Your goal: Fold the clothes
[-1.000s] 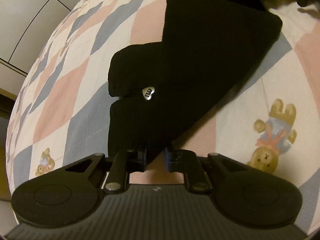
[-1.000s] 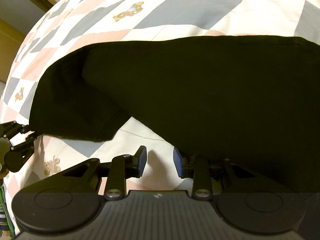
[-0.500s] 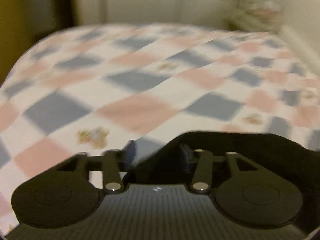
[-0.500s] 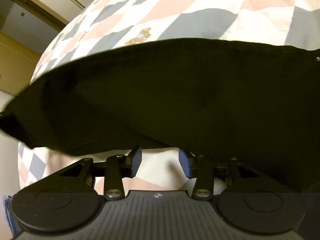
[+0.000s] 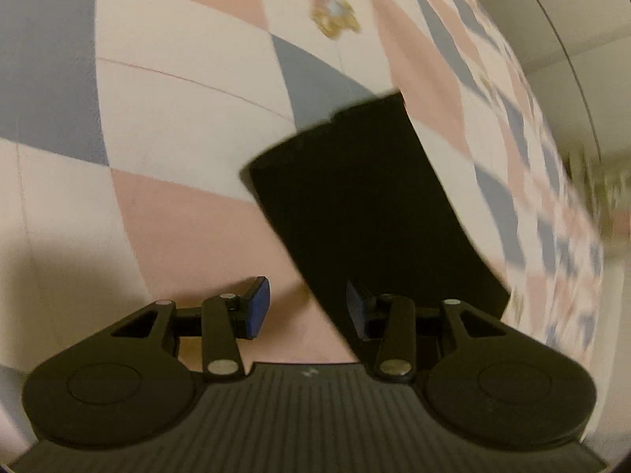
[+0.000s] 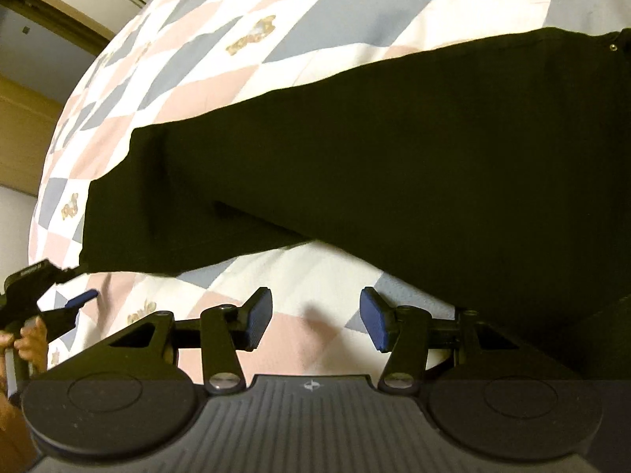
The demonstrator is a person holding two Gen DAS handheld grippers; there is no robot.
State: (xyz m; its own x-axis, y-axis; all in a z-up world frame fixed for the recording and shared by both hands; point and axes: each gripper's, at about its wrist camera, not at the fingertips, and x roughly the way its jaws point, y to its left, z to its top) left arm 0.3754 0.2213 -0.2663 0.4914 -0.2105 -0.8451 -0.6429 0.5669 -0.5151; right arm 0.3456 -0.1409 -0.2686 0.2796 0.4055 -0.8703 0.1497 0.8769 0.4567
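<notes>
A black garment [image 6: 394, 149] lies spread in a long band across the checked bedsheet [image 6: 315, 12]. In the left wrist view one narrow end of the black garment [image 5: 363, 205] reaches toward me, and its edge runs under my right-hand finger. My left gripper [image 5: 307, 309] is open just above the sheet, with nothing pinched between its blue pads [image 5: 258, 307]. My right gripper [image 6: 315, 315] is open too, over bare sheet just short of the garment's near edge. The left gripper [image 6: 47, 299] also shows at the left edge of the right wrist view, held by a hand [image 6: 31, 339].
The bedsheet [image 5: 177, 118] has pink, blue and white diamonds with teddy bear prints [image 5: 329, 4]. A pale wall [image 5: 572, 19] lies past the bed's far right side. A wooden door frame [image 6: 23, 110] stands beyond the bed's left edge.
My left gripper has let go of the black cloth, opened and swung round to face its narrow end. The right gripper has opened wider, and the garment has settled flatter on the bed.
</notes>
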